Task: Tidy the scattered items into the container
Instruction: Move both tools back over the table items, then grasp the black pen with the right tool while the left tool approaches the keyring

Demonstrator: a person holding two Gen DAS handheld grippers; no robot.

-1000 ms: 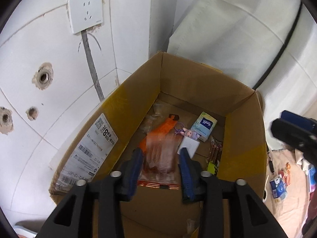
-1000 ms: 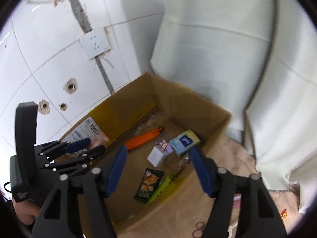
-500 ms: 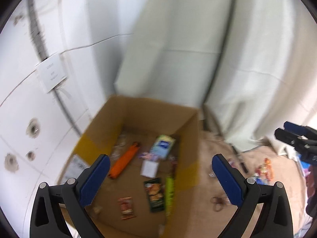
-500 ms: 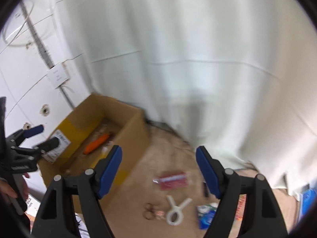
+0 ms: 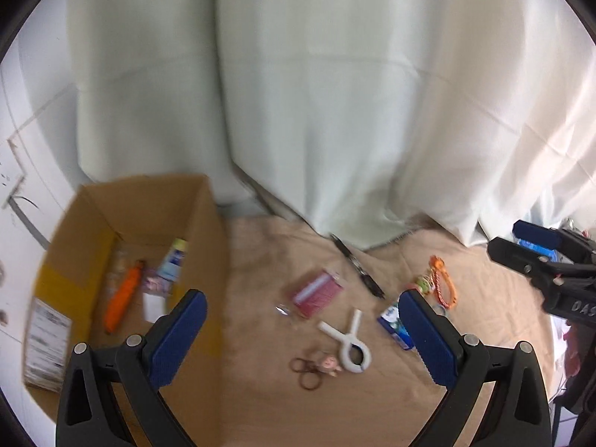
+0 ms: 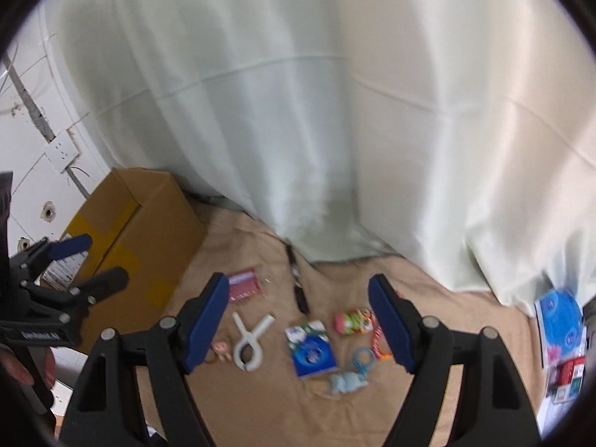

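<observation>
Nearby, rectangular corrugated cardboard box (image 5: 208,231)

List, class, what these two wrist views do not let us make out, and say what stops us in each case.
- Box contents: in the right wrist view the near wall hides them.
- Box floor nearest the camera: in the left wrist view the left gripper covers it.
- Blue packet: the left wrist view's gripper finger overlaps it.
- Printing on the blue packet: blurred.
- Items at the right edge: cut off by the lens rim.
</observation>
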